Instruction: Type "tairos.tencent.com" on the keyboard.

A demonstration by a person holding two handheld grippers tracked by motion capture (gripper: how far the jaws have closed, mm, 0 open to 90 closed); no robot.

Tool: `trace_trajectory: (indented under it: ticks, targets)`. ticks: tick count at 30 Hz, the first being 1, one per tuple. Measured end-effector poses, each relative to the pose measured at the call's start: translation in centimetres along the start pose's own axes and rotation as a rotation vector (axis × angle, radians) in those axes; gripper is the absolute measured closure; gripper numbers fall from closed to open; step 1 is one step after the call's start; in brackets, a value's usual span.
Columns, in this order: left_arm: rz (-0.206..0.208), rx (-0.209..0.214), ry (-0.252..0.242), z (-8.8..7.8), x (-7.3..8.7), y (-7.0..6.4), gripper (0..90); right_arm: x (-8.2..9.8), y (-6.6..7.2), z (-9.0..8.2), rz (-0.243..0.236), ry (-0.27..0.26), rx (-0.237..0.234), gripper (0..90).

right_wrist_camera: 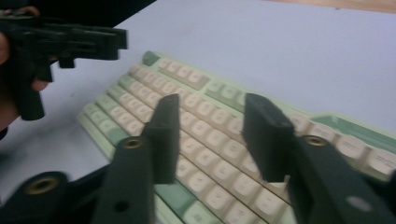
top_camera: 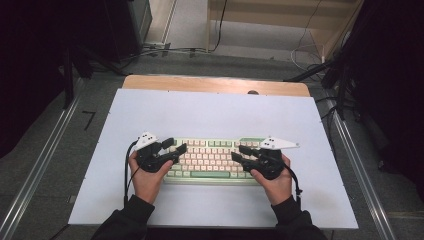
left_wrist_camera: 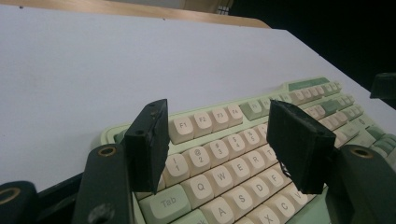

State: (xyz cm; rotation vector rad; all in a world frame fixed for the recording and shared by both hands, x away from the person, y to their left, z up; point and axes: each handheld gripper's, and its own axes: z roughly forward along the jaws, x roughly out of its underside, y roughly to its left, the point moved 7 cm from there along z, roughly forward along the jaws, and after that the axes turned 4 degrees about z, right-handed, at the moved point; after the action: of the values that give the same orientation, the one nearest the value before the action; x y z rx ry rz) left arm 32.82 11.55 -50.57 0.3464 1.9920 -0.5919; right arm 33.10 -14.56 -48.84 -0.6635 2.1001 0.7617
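While both grippers hover over keyboard (top_camera: pixel 210 159): left gripper (top_camera: pixel 174 147) released, right gripper (top_camera: pixel 239 153) released; nothing grasped, handling pending.

The pale green and cream plastic keyboard (top_camera: pixel 210 160) has smooth matt keys; the white table sheet (top_camera: pixel 215 112) looks matt over a wooden edge.

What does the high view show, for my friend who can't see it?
Two hands hold black grippers over a green and cream keyboard on a white table. The left gripper and right gripper both have open jaws.
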Motion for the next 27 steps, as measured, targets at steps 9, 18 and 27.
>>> trace_trajectory:
  ticks: [9, 18, 27]
  targets:
    - [0.009, -0.015, -0.025, -0.5, -0.1, 0.3, 31.9, 1.0, -2.2, -1.0, 0.041, -0.007, 0.079, 27.5]
    - [0.013, -0.039, -0.032, -1.4, 0.3, 0.7, 28.0, 1.8, -4.1, -2.7, 0.069, -0.015, 0.121, 26.8]
    - [0.016, -0.06, -0.032, -2.5, 0.7, 1.2, 26.1, 2.5, -5.8, -4.5, 0.095, -0.029, 0.166, 25.3]
